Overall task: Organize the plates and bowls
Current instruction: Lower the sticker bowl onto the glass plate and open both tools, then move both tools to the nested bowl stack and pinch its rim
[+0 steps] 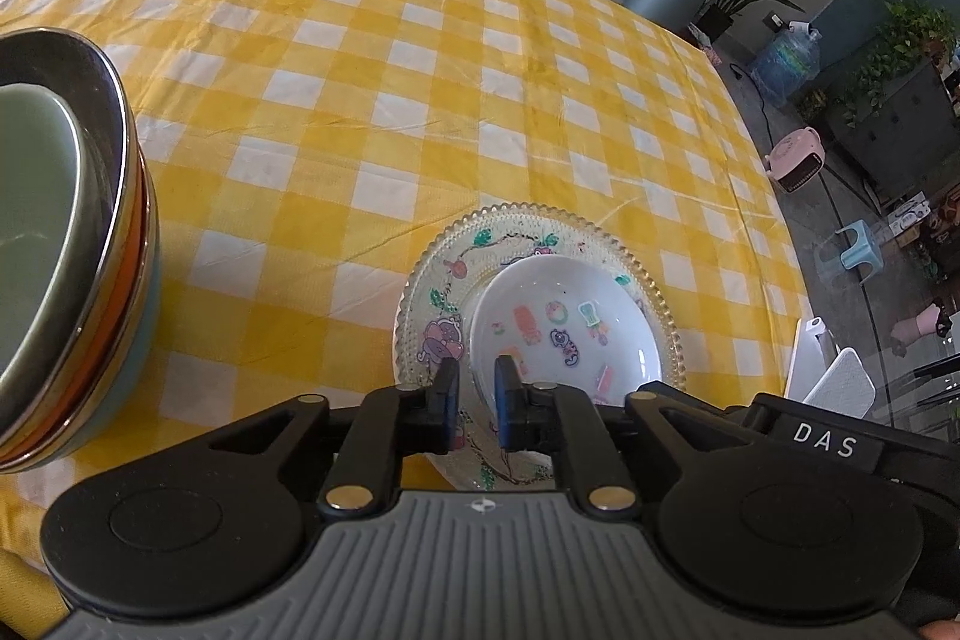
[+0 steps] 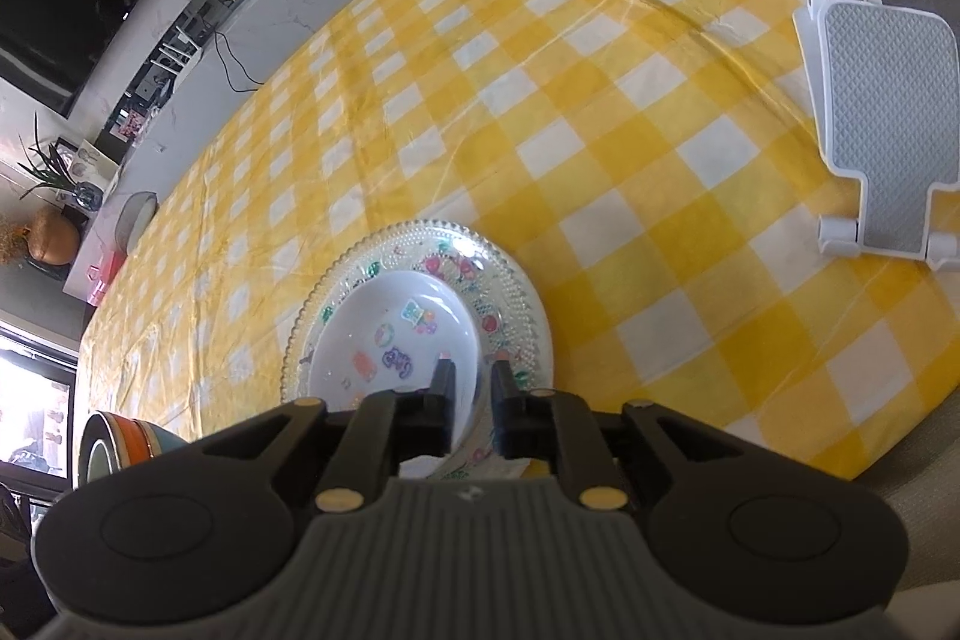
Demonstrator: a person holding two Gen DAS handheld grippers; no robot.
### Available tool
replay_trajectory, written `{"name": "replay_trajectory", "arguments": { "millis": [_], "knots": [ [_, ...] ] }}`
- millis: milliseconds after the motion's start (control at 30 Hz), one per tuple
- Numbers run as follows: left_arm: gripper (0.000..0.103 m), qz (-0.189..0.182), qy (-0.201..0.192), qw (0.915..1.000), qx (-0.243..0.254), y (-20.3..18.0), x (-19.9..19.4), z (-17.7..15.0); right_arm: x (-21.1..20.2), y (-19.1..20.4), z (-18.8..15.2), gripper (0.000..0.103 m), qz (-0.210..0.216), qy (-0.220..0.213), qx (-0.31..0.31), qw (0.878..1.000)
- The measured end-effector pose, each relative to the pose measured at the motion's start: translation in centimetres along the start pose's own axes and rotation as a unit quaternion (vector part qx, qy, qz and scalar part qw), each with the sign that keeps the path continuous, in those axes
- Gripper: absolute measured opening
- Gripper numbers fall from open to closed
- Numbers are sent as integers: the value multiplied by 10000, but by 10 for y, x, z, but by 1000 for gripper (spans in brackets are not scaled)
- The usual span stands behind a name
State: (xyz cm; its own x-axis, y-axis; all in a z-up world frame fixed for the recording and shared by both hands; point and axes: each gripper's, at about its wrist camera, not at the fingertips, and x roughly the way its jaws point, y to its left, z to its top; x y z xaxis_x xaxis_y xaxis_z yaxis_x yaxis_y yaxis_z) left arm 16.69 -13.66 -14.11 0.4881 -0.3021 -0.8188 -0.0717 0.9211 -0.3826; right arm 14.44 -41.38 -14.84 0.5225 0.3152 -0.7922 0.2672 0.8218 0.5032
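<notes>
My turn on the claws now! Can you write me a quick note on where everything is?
Left claw: slightly open, holding nothing, over the near edge of the glass plate.
Right claw: slightly open, straddling the rim of the white dish, not clamped.
Done: white dish sits on the glass plate; bowls are stacked to the left.
Left: probably check that the dish sits centred, then back both claws off.

Tabletop (image 1: 372,58) ahead of both grippers is open checked cloth, free to pass. Obstacles: stacked bowls (image 1: 66,244) at the left edge of the left wrist view, glass plate (image 2: 516,298) with white dish (image 2: 396,328) on it near centre, white stand (image 2: 882,130) at far right edge.
</notes>
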Motion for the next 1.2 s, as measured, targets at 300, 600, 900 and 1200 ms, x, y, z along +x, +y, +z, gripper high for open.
{"name": "replay_trajectory", "arguments": {
  "millis": [300, 600, 900, 1200],
  "knots": [
    [38, 124, -379, 9971, 642, -17, -31, 5, -13, 3, -2, 38, 177, -378, -190, 9989],
    [58, 214, -668, 9894, 1271, -12, -89, 18, -36, 21, -8, 53, 6, -974, -571, 9936],
    [75, 403, -1340, 9856, 949, 43, -155, 39, -50, 65, -27, 67, 372, -994, -780, 9913],
    [84, 366, -1445, 9881, 371, 101, -172, 47, -41, 118, -52, 75, 891, -626, -840, 9905]
  ]
}}
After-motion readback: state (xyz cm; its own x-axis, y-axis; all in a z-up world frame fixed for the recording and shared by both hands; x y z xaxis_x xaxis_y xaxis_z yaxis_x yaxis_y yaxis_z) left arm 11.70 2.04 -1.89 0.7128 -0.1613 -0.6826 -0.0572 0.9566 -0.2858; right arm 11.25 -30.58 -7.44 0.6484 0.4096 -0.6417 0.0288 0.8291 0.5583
